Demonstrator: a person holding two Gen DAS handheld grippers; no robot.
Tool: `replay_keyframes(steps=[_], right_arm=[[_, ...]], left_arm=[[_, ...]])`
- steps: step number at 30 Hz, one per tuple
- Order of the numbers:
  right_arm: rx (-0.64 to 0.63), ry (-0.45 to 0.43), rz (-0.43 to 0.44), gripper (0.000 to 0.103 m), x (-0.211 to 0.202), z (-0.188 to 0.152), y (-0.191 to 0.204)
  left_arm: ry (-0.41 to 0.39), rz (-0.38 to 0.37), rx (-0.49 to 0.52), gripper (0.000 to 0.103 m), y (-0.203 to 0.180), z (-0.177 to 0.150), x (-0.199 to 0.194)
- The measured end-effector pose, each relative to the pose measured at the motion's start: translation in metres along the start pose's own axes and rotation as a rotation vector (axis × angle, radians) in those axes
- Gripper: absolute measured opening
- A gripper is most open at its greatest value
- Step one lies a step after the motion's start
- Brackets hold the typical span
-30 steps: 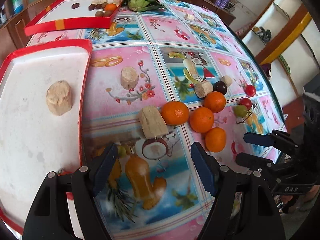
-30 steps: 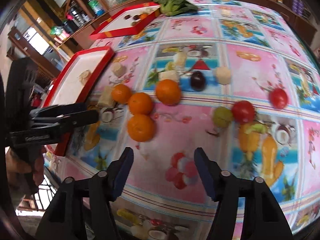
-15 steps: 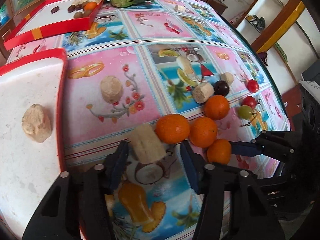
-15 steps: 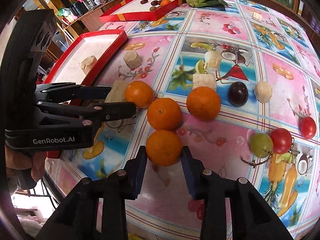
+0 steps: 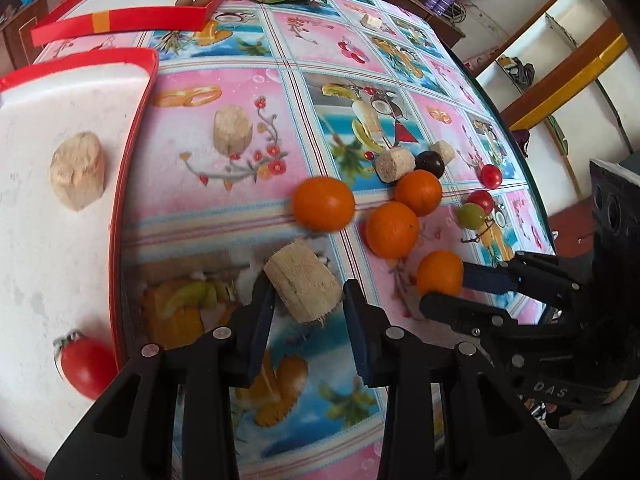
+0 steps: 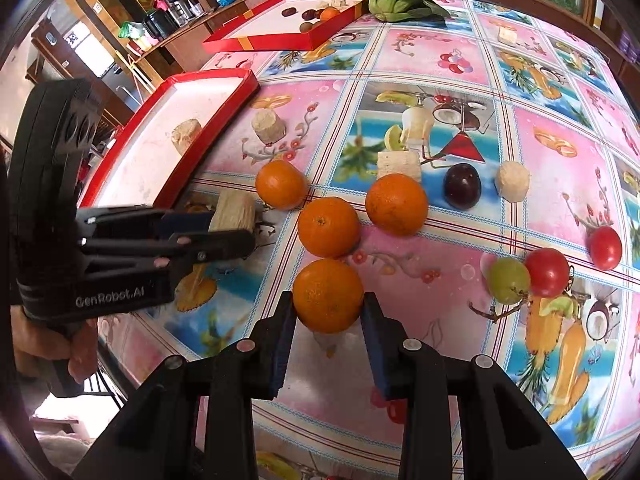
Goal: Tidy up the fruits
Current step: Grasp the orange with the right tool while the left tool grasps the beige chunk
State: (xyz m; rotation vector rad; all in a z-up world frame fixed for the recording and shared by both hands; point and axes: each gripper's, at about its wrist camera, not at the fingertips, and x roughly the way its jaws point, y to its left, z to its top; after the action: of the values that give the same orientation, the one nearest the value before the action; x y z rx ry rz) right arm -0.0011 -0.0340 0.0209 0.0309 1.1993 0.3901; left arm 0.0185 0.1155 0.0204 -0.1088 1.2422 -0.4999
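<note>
The left tool (image 5: 306,304) is closing on a pale cane chunk (image 5: 303,285) beside the red tray (image 5: 132,152) — the right tool (image 6: 327,314) grips an orange (image 6: 328,295) on the counter (image 6: 420,272), below three others.

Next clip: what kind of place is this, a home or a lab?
Probably a home dining room or kitchen: a fruit-print tablecloth, shelves with kettles and jars on one side, and white wall shelves on the other.

White lettering reading "GenRobot.AI" runs along the black body of the left tongs (image 6: 230,222) in the right wrist view. In the left wrist view, the raised letters "DAS" stand on the black body of the right tongs (image 5: 444,284).
</note>
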Motion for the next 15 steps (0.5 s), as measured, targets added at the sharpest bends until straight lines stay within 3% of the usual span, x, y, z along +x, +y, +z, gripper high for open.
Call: replay_keyframes(steps=[3, 9, 13, 15], right_arm=[[-0.001, -0.001, 0.006, 0.034, -0.002, -0.001, 0.000], [-0.001, 0.006, 0.006, 0.034, -0.002, -0.004, -0.001], [-0.007, 0.011, 0.007, 0.034, 0.001, -0.004, 0.001], [-0.015, 0.009, 0.007, 0.034, 0.002, -0.004, 0.002]], left_arm=[[0.007, -0.018, -0.023, 0.033, -0.002, -0.013, -0.004], [0.020, 0.016, -0.031, 0.033, -0.005, -0.024, -0.007], [0.017, 0.018, -0.090, 0.046, -0.002, -0.018, -0.006], [0.010, 0.030, -0.102, 0.047, -0.003, -0.016, -0.004]])
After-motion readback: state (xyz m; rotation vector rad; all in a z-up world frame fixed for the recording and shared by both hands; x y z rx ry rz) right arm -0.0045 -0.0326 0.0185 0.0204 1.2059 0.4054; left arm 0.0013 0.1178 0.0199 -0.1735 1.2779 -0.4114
